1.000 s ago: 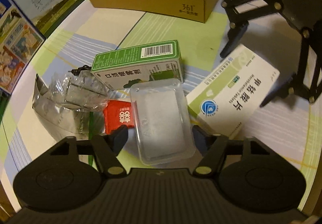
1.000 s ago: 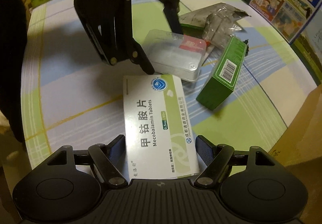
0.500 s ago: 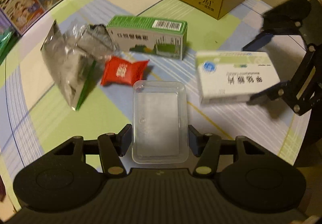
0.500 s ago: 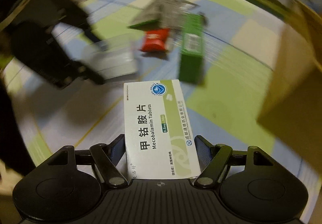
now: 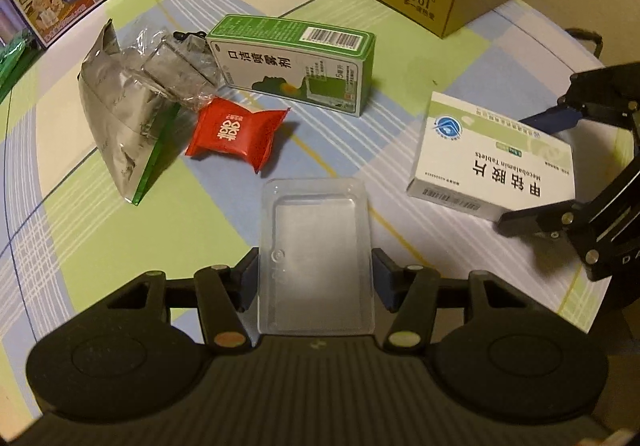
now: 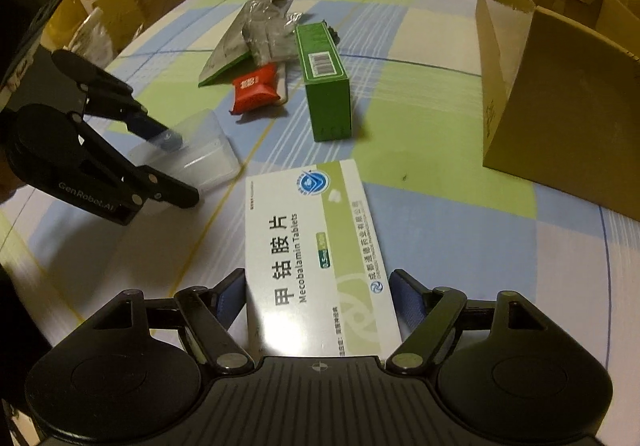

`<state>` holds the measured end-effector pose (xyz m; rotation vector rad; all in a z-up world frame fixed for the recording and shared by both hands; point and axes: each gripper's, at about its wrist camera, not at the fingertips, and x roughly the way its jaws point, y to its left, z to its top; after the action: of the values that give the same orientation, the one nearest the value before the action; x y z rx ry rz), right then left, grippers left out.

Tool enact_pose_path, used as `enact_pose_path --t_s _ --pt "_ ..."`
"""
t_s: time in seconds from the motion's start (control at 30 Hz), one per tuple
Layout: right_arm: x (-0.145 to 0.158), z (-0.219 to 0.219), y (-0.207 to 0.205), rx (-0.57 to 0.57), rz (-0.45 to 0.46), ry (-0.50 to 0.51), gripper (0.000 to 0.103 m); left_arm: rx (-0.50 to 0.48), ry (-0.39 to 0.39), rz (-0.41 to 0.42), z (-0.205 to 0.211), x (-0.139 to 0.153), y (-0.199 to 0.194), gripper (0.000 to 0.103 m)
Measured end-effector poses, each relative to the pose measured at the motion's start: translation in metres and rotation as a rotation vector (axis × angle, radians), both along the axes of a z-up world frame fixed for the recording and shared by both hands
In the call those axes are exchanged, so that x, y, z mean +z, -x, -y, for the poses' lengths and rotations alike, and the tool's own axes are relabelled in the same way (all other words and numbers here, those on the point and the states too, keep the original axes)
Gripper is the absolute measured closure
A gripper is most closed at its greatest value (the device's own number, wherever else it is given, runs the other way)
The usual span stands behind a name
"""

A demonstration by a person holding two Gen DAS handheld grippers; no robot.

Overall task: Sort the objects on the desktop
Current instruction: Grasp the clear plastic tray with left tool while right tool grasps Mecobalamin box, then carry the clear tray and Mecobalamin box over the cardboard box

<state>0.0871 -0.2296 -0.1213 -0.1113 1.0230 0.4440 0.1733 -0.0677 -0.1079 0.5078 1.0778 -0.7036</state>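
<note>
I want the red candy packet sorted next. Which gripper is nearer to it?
Left. The left gripper, clamping the clear plastic tray, is just short of the red candy packet; the right gripper holds the tablet box farther off.

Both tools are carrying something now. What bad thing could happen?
The clear plastic tray is thin and bendy, so the left tool might squash it or let it slip. The right tool grips only the near end of the white tablet box, so it could tip and drop. The two tools are also close together above the table, so they might bump each other.
</note>
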Motion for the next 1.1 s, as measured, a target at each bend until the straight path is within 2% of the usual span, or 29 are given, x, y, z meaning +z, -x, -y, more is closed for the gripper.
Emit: enact_pose_path --t_s 0.33,0.47,0.6,0.7,0.9,1.1 --pt "-0.007 -0.008 -0.004 0.030 0.052 0.032 0.028 0.070 0.046 0.020 -0.006 0.000 0.005 0.052" --pt "-0.010 -0.013 0.001 0.050 0.083 0.074 0.034 0.090 0.044 0.022 -0.007 0.001 0.006 0.052" --pt "-0.008 -0.006 0.004 -0.007 0.095 0.058 0.034 0.118 0.038 0.045 -0.007 0.004 0.011 0.052" --pt "0.000 0.002 0.010 -0.060 0.105 0.028 0.034 0.149 0.066 0.040 -0.007 0.010 0.014 0.052" --pt "0.024 0.018 0.020 -0.151 0.120 -0.030 0.034 0.200 0.121 0.050 -0.002 0.032 0.028 0.052" --pt "0.049 0.030 0.030 -0.187 0.155 -0.053 0.034 0.245 0.155 0.067 0.003 0.053 0.046 0.052"
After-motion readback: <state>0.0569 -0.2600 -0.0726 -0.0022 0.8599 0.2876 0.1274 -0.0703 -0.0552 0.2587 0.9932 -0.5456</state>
